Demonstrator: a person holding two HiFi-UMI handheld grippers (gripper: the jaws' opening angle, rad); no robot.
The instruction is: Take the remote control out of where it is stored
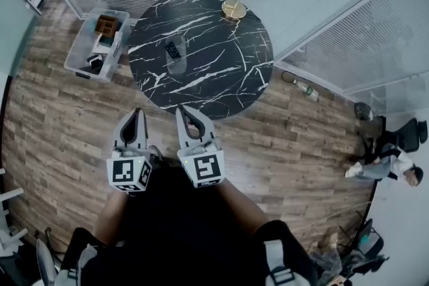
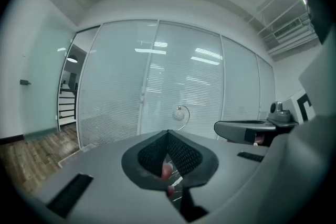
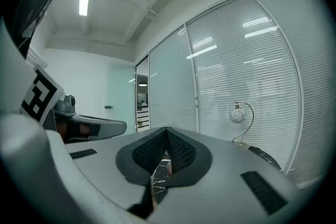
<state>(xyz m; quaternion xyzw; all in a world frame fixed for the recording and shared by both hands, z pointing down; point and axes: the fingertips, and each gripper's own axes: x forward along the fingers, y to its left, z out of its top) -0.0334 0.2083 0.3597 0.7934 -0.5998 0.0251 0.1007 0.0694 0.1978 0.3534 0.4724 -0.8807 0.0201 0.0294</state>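
Note:
The dark remote control (image 1: 172, 49) stands in a clear holder (image 1: 177, 63) near the middle of the round black marble table (image 1: 214, 77). Both grippers hang side by side over the wooden floor, short of the table's near edge, pointing toward it. My left gripper (image 1: 139, 113) has its jaws together with nothing between them, and the left gripper view shows its tips (image 2: 168, 132) meeting. My right gripper (image 1: 181, 110) is likewise shut and empty, its tips (image 3: 167, 129) closed in the right gripper view. The remote is hidden behind the jaws in both gripper views.
A brass arc lamp (image 1: 236, 5) with a glass globe stands at the table's far edge. A grey bin (image 1: 79, 57) of oddments sits on the floor left of the table. Glass walls with blinds stand behind. A bottle (image 1: 305, 89) lies at right, where a person (image 1: 389, 165) sits.

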